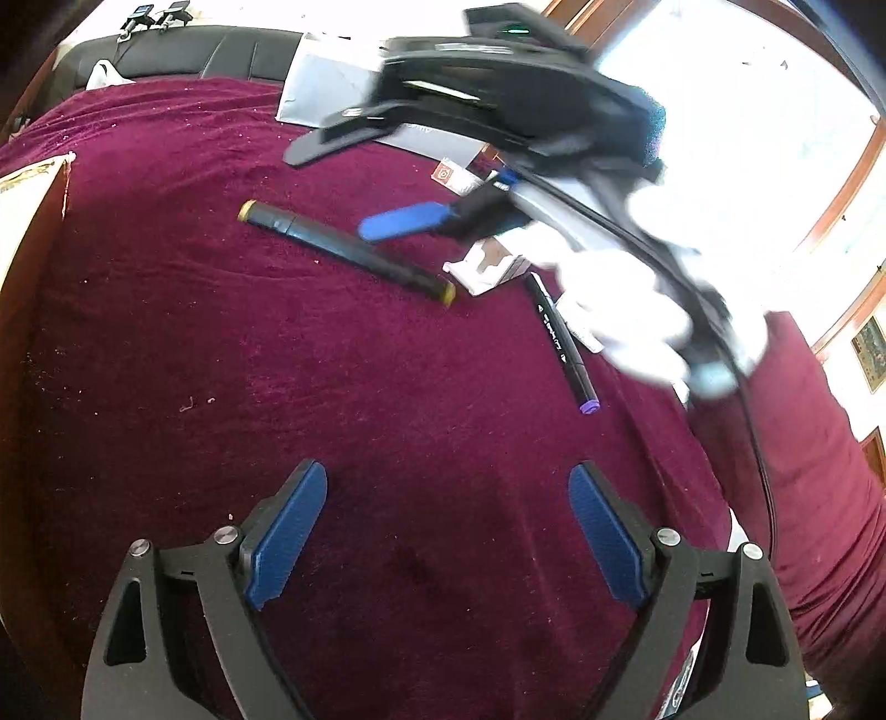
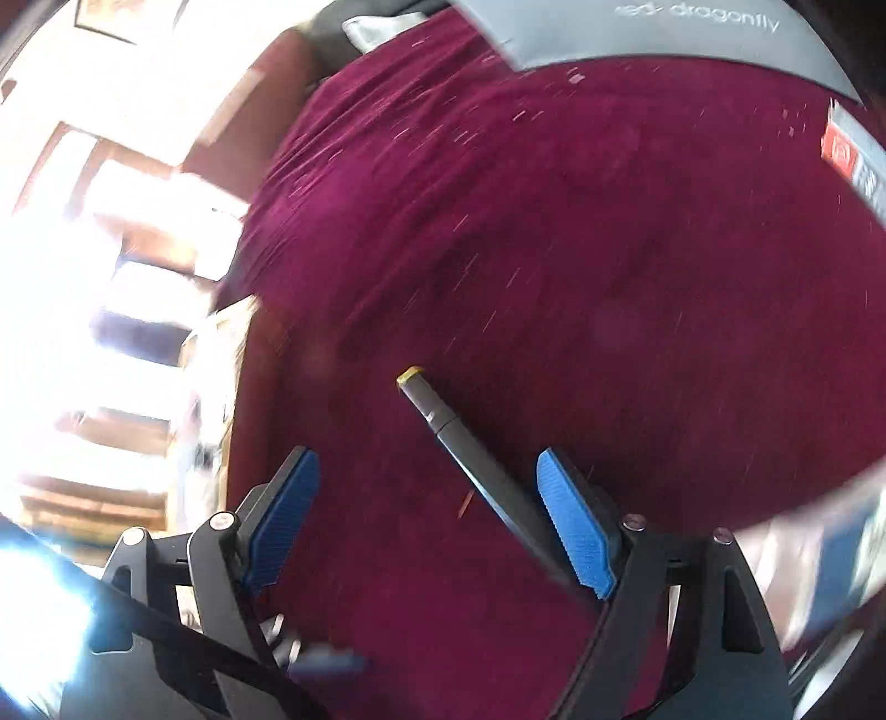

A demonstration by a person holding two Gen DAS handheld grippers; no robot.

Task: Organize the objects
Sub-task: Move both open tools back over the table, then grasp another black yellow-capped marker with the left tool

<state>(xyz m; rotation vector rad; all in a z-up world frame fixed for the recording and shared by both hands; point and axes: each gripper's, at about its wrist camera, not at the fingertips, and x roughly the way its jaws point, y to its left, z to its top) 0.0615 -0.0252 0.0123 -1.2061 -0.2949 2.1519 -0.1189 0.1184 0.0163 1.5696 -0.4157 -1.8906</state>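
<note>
Spreading under everything is my worktop's dark crimson velvet cloth (image 1: 221, 343), flecked with pale lint and falling in folds at the far right edge. Behind it runs a black padded leather backrest (image 1: 210, 52), and beyond that the room is washed out by bright windows in brown wooden frames (image 1: 853, 183). A flat grey cardboard box (image 1: 332, 83) lies at the back of the cloth; in my right wrist view its lid (image 2: 664, 39) carries pale lettering, and I cannot see what is inside. A small white open carton (image 1: 493, 268) sits near the middle right, its contents unclear, with a red-and-white packet (image 1: 451, 174) just behind it.

My right claw (image 1: 343, 177), blurred and gripped by my white-gloved hand (image 1: 626, 310), hangs over the cloth with its blue pads apart. From its own camera that claw (image 2: 426, 520) stands wide and grips nothing; the long black marker with yellow end caps (image 2: 470, 465) lies on the cloth between the fingers, close beside the right pad (image 2: 576, 526). The same marker (image 1: 346, 252) lies diagonally mid-cloth. A second black marker with a purple cap (image 1: 562, 343) lies beside the carton, partly under my glove.

My left claw (image 1: 448, 531) is spread wide over bare cloth, empty.
</note>
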